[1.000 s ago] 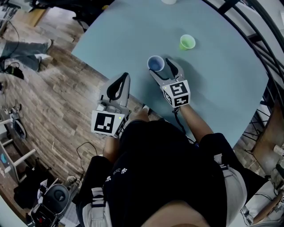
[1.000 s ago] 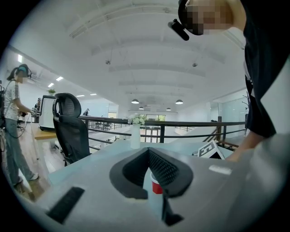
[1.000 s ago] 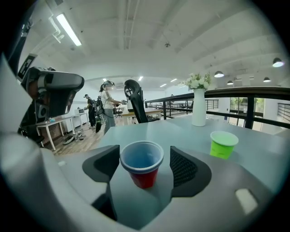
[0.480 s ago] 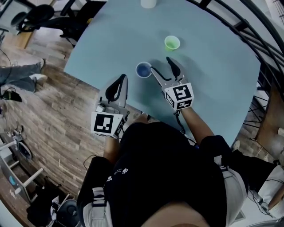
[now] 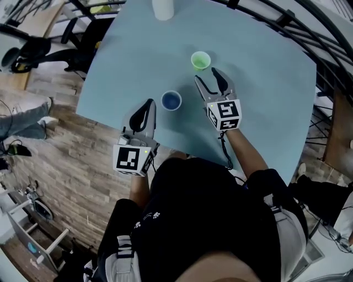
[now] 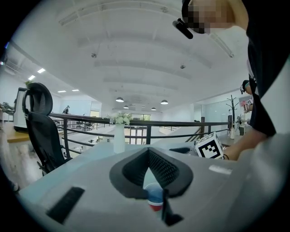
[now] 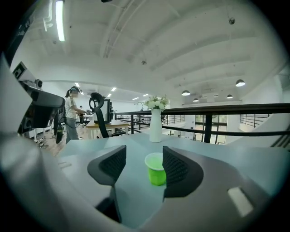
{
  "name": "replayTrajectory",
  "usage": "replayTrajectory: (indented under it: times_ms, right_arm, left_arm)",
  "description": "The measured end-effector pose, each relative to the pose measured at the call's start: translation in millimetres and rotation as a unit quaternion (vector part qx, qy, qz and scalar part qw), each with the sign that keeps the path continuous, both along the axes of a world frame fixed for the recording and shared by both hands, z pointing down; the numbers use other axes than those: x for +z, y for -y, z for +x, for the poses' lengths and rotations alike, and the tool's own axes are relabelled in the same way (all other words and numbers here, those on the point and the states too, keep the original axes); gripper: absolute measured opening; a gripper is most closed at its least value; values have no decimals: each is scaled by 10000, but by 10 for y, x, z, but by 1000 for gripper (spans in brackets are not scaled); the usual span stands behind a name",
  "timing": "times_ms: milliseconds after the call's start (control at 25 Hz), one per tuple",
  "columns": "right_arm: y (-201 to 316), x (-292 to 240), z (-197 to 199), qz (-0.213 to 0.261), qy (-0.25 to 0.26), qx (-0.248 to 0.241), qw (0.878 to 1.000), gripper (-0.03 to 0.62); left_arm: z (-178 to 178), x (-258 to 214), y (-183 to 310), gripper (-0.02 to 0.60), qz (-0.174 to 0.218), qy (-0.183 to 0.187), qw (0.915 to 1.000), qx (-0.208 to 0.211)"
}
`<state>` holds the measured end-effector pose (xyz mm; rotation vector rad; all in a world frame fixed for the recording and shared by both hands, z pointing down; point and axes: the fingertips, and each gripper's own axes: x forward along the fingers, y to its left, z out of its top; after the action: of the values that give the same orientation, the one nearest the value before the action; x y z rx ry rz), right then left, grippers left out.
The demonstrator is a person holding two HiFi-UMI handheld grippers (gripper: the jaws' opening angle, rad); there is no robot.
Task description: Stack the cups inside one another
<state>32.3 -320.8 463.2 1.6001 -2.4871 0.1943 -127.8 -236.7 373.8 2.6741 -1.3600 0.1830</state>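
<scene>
A person [image 5: 209, 220] in dark clothing is leaning over a pale blue table [image 5: 265, 110], working a hand-held gripper on each side of two small cups.

The right gripper [image 5: 208, 77] is pointing at the green cup [image 5: 201, 60], which is standing upright and open-mouthed just beyond its tips. The jaws are spread and have just been closing. In the right gripper view the cup is showing in the gap between the two black pads, close against the right-hand one, but the head view is placing it a little ahead of the tips rather than inside them, and neither pad is pressing on it.

The left gripper [image 5: 148, 103] is hovering near the table's near edge with its tips pressed together and nothing pinched. The blue cup [image 5: 171, 101] is standing upright just beside those tips, towards the right gripper, and apart from them. In the left gripper view it is peeking through the low part of the loop that the closed pads are leaving.

The two cups are sitting well apart, the green one farther from the person, neither one inside the other. A white vase [image 5: 163, 8] is standing at the table's far edge.
</scene>
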Motion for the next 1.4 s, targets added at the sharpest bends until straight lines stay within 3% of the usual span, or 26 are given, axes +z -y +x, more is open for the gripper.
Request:
replayTrajectory:
  times_ms: [360,640,1080,1200,1400]
  right_arm:
    - [364,256,67,-237,-51,130,9996,350]
    - [591,458,83,-405,-141,306,9986,377]
    - [769,667,120,-533,-223,363,9977,385]
    - [777,672,123,-524,-235,364,9977,348]
    - [762,661,117,-536,-184,380,9977,345]
  left_arm:
    - [-32,123,225,-12,-197,42,9998,85]
    - [-108,156,320,-12,-311,101,9995,48]
    - [-227,214,366,-12,-360,215,9991,-70]
    - [-257,203,350,-12,-347,253,9990,-104]
    - [-349,274,278,-12,-426,302,9985,-165]
